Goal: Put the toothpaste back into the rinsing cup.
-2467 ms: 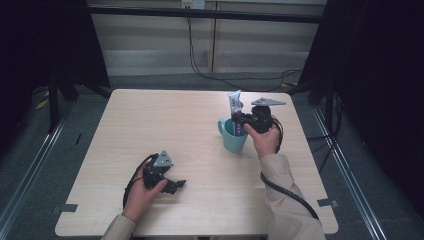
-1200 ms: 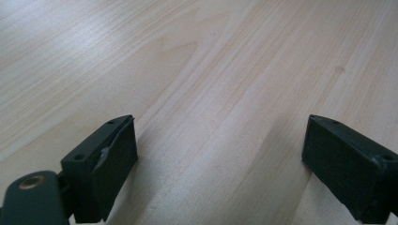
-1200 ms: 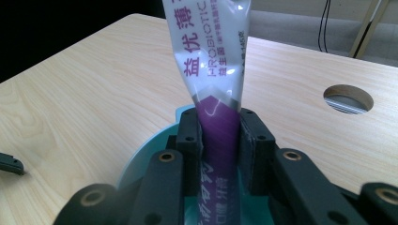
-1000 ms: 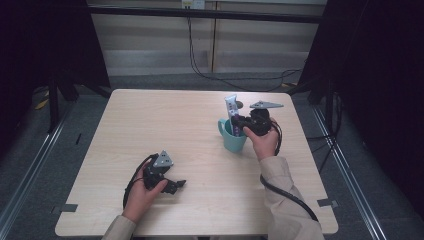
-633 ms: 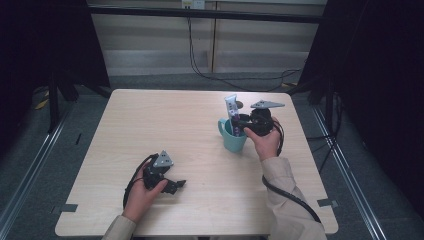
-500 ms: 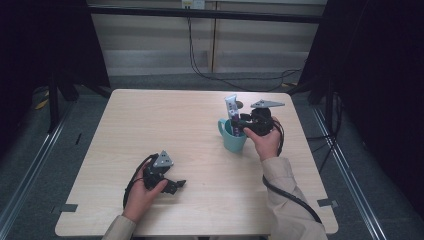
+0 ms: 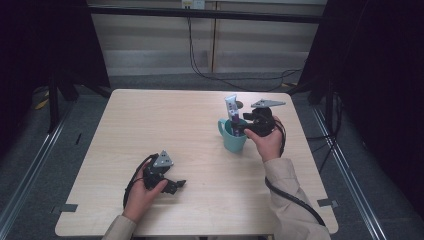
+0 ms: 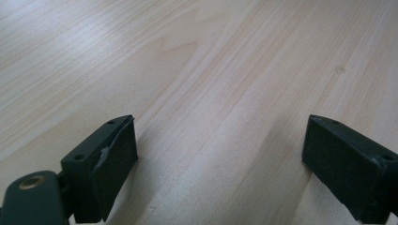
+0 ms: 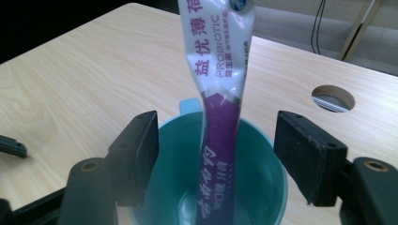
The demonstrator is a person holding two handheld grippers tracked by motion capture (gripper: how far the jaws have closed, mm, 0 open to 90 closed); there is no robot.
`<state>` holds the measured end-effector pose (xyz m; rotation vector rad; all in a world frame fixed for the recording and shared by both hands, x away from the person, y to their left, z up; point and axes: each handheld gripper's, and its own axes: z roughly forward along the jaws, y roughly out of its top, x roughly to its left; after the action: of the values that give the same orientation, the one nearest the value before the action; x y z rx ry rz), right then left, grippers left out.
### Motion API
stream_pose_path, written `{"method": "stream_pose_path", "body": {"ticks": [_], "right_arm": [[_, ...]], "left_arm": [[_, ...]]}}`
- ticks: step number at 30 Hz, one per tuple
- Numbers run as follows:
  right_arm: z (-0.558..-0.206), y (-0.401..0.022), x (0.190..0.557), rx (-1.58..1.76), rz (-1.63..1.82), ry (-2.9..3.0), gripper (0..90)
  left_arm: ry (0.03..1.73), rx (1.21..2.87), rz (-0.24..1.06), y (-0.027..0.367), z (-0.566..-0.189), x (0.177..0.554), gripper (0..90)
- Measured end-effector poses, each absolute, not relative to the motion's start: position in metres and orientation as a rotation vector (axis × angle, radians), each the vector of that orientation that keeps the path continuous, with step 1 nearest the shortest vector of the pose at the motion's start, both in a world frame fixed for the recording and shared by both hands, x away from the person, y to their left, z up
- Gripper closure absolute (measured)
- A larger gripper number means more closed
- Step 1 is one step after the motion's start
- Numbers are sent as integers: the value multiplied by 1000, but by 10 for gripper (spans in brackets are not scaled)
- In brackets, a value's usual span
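While the teal mug (image 7: 233, 136) stands right of centre on the table (image 7: 150, 125), the toothpaste tube (image 9: 220, 93) leans inside it.
Sturdy mug, light soft tube, likely slick; pinch its flat upper part. The right gripper (image 9: 216, 154) has just been opening, jaws clear either side of the tube; left gripper (image 8: 220, 164) gapes, nothing between, near left.

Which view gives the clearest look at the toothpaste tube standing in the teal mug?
The right gripper view: the toothpaste tube stands close up in the teal mug, print legible, between the right gripper's open jaws, which have just been opening. The high view shows the tube small, leaning out of the mug. The left gripper view shows bare table.
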<state>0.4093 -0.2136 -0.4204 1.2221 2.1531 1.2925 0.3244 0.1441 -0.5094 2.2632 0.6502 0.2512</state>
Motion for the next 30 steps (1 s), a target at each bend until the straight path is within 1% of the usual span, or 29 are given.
{"method": "stream_pose_path", "body": {"ticks": [2,11,17,24,26,30], "right_arm": [[-420,-214,408,1213,1295,2173,278],[-416,-213,396,1171,1283,2212,243],[-412,-215,386,1166,1291,2227,247],[-409,-219,376,1145,1264,2245,233],[-409,-220,373,1145,1257,2255,216],[-408,-224,367,1130,1258,2258,216]], "left_arm": [[652,2262,251,144,-510,324,102],[650,2263,251,144,-509,324,102],[652,2262,251,144,-510,324,102],[651,2264,251,144,-509,324,102],[651,2262,251,144,-509,324,102],[652,2261,251,144,-510,324,102]]}}
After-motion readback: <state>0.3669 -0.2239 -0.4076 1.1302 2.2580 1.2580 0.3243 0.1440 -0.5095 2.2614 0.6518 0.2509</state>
